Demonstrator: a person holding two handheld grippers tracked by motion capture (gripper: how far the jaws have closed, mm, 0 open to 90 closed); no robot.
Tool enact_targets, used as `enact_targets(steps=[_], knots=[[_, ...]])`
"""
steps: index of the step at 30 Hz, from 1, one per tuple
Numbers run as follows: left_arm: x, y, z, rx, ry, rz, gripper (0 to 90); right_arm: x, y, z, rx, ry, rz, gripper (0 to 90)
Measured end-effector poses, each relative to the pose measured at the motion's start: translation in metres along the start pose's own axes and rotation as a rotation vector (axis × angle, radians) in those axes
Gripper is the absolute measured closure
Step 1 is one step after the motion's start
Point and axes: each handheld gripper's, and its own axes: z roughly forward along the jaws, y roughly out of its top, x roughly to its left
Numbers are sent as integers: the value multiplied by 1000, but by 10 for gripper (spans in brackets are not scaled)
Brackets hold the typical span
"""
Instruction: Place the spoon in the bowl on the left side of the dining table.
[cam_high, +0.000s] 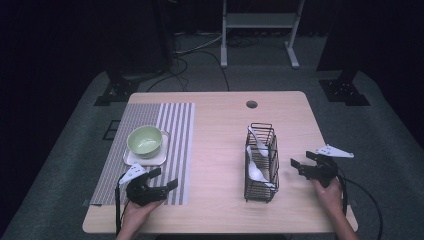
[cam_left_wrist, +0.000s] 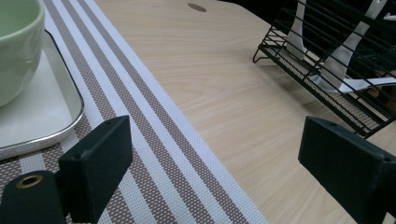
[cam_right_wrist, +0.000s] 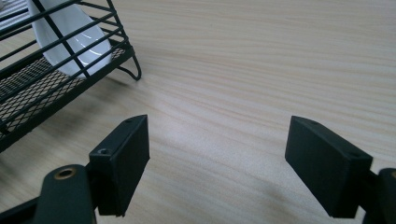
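1. The left hand-held gripper rests low over the near edge of the striped placemat, its jaws standing wide apart with nothing between them; in the left gripper view only mat and bare wood lie between the pads.
2. The right hand-held gripper hovers just to the right of the black wire rack, jaws likewise spread and empty, with bare surface ahead of them.
3. Two white spoons stand in the rack, leaning inside the wires, beside the right hand-held gripper and well ahead and to the right of the left one.
4. The green bowl sits on a small white tray on the mat, just ahead of the left hand-held gripper; it looks empty.
5. Judged from this layout, the work is at its start: neither spoon is touched or lifted.
6. What seems left is everything: reaching into the rack, grasping a spoon, and probably carrying it to the bowl.
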Motion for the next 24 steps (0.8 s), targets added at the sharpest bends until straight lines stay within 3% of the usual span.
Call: enact_targets(steps=[24], knots=[[-26, 9, 8, 22, -43, 46, 90, 0, 0, 0, -1, 2, 0, 206]])
